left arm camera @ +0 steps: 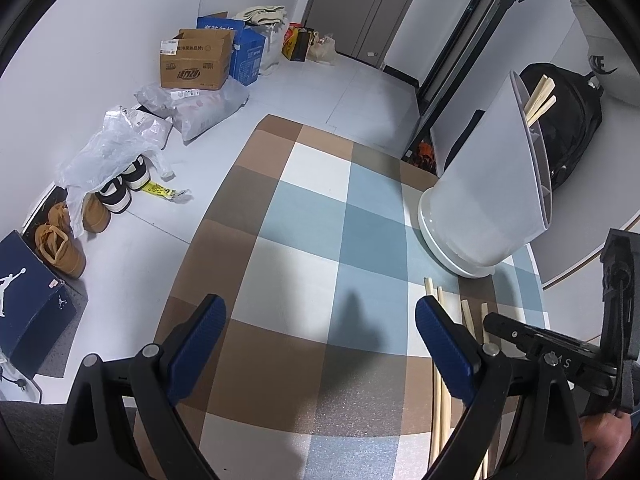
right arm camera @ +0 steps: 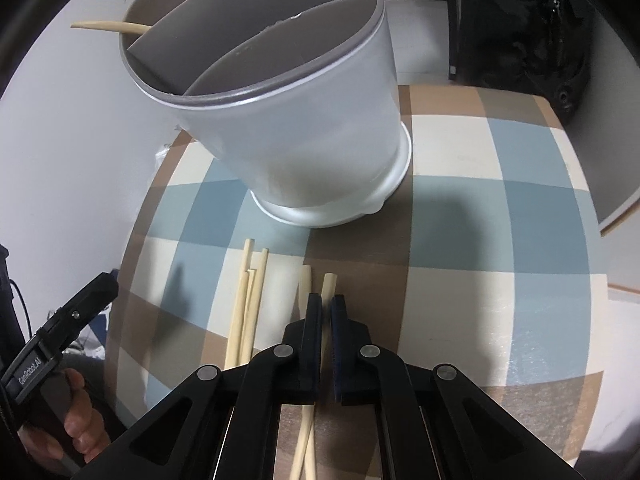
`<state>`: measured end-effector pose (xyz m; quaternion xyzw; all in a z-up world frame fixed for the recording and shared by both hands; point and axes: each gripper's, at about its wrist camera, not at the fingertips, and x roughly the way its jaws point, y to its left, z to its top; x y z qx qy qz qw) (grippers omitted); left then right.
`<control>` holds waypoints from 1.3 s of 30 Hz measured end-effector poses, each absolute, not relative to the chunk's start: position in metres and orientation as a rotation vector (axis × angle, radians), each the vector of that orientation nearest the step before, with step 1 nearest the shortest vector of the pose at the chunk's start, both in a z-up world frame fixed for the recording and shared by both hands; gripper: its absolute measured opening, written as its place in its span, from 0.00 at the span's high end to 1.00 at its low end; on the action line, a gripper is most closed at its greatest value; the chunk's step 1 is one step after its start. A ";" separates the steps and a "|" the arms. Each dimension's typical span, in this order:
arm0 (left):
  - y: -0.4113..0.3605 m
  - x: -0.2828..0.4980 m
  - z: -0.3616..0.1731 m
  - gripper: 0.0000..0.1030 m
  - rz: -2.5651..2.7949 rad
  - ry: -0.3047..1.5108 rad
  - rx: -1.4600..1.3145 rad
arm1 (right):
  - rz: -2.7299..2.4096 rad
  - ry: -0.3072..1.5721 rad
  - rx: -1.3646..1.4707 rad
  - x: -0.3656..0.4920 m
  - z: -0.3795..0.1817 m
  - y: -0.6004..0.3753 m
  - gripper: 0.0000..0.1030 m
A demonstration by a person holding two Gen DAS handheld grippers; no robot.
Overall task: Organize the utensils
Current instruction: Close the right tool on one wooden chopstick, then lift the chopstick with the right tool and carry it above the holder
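Right tongs (right arm camera: 326,306) are seen clenched above the tabletop (right arm camera: 500,220), with two crossed chopsticks (right arm camera: 306,284) passing beneath the pads; whether one is actually pinched cannot be told, since a thin gap is visible between the pads. Left tongs (left arm camera: 320,320) are held released and empty over the checked cloth. For the step in hand, a firm pinch on a single stick near its upper third is advised, so that it can be tipped upright without swinging. Three further chopsticks (right arm camera: 248,296) lie just beside the pair, side by side. All the loose sticks are laid with their long axis running away from the tongs, ends pointed toward the holder (right arm camera: 320,140). Beyond them the divided holder stands upright, and one chopstick (right arm camera: 104,27) is seen projecting from its far compartment.
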<state>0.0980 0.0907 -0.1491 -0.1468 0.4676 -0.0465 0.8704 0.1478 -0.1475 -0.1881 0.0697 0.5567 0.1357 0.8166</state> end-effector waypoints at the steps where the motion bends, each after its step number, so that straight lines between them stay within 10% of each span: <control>1: 0.090 0.098 -0.149 0.10 -0.097 0.981 -0.304 | 0.285 1.189 0.141 0.149 -0.188 -0.147 0.97; 16: 0.072 0.099 -0.157 0.10 -0.118 1.039 -0.208 | 0.296 1.185 -0.079 0.154 -0.190 -0.114 0.93; 39: 0.012 0.086 -0.171 0.10 -0.120 1.211 0.015 | 0.387 0.980 0.327 0.133 -0.145 -0.224 0.95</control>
